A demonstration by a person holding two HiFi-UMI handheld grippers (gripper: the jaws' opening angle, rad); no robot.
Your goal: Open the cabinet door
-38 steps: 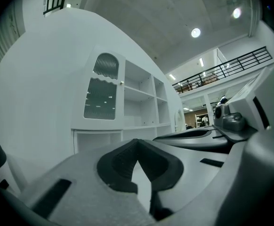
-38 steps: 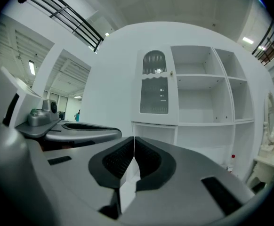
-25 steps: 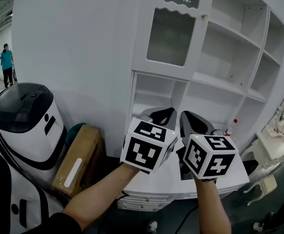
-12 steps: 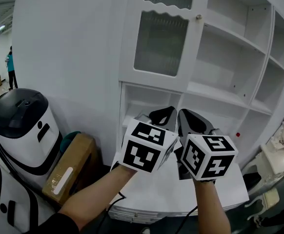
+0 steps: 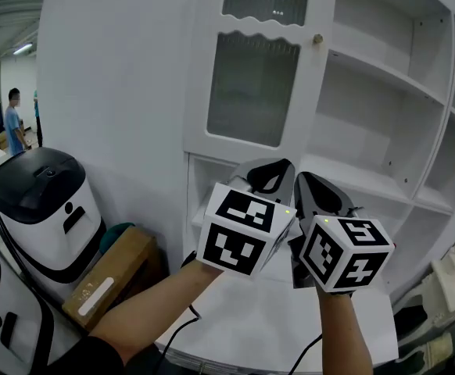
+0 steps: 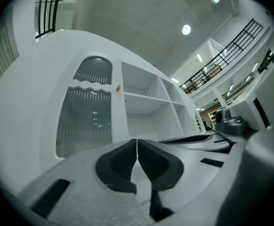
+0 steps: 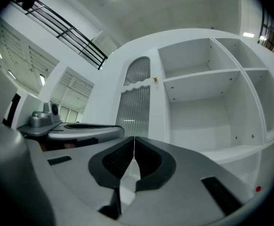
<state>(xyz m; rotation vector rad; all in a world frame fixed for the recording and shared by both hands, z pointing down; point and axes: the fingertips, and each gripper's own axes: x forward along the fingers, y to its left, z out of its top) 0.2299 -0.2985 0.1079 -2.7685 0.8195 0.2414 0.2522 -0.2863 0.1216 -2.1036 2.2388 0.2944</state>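
You had not yet started on the door itself. The cabinet door (image 5: 251, 88), the ribbed-glass one at the upper left of the white shelving unit (image 5: 384, 76), sat closed and flush in its frame. Its small knob (image 5: 317, 39) on the right edge was untouched. Your left gripper (image 6: 137, 142) had its jaws pressed together with nothing between them, and your right gripper (image 7: 134, 140) was the same. You held both side by side below the door, aimed up toward it and well apart from the knob. Everything was left to do: reach the knob, part one pair of jaws, grip it, and swing the door out. It probably hinged on the left, though no hinges showed clearly.
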